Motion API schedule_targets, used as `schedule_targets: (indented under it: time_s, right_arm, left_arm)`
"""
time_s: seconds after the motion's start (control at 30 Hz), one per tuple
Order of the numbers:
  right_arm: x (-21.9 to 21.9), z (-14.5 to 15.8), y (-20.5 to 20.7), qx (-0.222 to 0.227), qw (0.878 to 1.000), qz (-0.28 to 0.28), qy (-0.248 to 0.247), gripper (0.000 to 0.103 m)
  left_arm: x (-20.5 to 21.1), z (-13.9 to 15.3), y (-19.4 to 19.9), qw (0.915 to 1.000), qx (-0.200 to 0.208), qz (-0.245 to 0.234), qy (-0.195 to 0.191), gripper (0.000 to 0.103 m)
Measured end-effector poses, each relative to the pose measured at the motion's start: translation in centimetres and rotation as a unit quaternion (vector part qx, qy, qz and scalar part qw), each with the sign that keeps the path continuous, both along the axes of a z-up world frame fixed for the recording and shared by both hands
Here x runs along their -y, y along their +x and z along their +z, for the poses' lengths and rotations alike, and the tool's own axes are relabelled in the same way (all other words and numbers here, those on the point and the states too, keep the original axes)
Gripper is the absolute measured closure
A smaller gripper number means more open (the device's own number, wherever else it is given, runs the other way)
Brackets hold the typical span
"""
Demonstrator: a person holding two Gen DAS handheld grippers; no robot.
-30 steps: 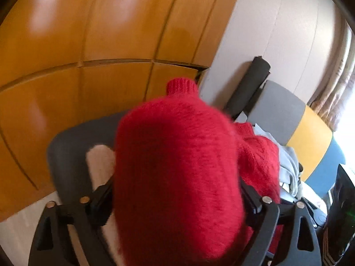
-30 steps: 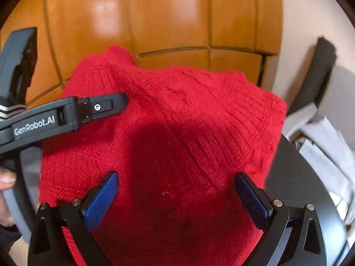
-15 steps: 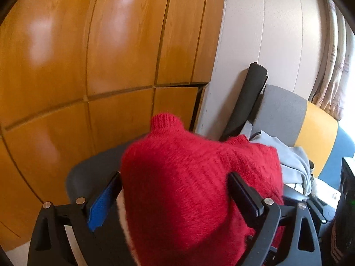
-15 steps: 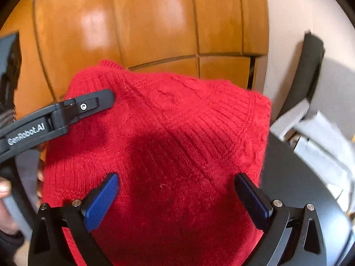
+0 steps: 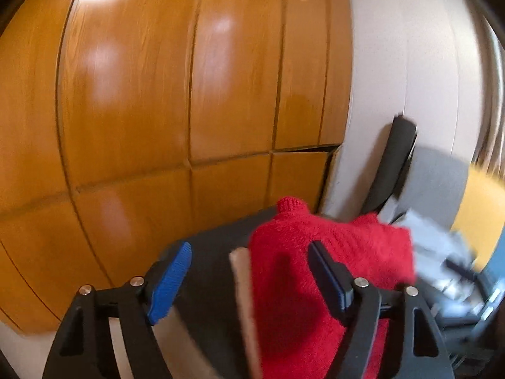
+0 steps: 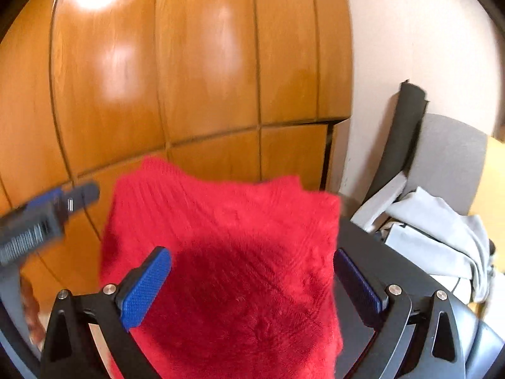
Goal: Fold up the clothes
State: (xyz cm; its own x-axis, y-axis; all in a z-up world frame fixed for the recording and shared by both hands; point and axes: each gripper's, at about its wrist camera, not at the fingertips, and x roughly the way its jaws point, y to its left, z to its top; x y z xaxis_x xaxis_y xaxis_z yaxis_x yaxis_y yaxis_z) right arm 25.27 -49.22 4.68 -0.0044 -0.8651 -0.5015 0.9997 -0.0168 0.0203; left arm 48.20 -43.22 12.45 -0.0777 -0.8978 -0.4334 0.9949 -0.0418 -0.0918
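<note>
Both grippers open over a folded red sweater

The left gripper (image 5: 249, 271) and right gripper (image 6: 252, 281) had their jaws spread apart, clamping nothing. The red sweater (image 6: 227, 252) lay folded on a dark round bench (image 5: 214, 271). Grey clothes (image 6: 442, 230) sat on a chair (image 6: 448, 154) beside wooden panelling (image 6: 205, 79).

Folded fuzzy red sweater (image 6: 240, 252) on dark seat (image 6: 394, 265)

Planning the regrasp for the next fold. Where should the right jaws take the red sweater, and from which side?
Probably the ribbed edge of the red sweater, at its far end in the right wrist view. It stands free against the wooden panels, so the open right gripper can reach straight forward over the bunched body and pinch it. The middle looks too thick.
</note>
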Motion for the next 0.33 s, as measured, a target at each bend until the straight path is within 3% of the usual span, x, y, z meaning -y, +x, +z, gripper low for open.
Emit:
schedule_targets:
  time_s: [0.07,0.17,0.33]
  right_arm:
    - [-0.6,0.9,0.7,-0.008,1.0,-0.025,0.001,0.0]
    - [-1.3,1.3,1.4,-0.005,1.0,-0.01,-0.006,0.0]
    - [-2.4,1.2,3.0,-0.022,1.0,0.008,-0.013,0.0]
  left_arm:
    - [-1.0,0.3,0.0,0.9997,0.021,0.008,-0.008,0.037]
    - [-2.6,0.7,-0.1,0.9982,0.052,0.02,-0.021,0.037]
    - [-3.3,-0.1,0.7,0.9998,0.015,0.01,0.009,0.041]
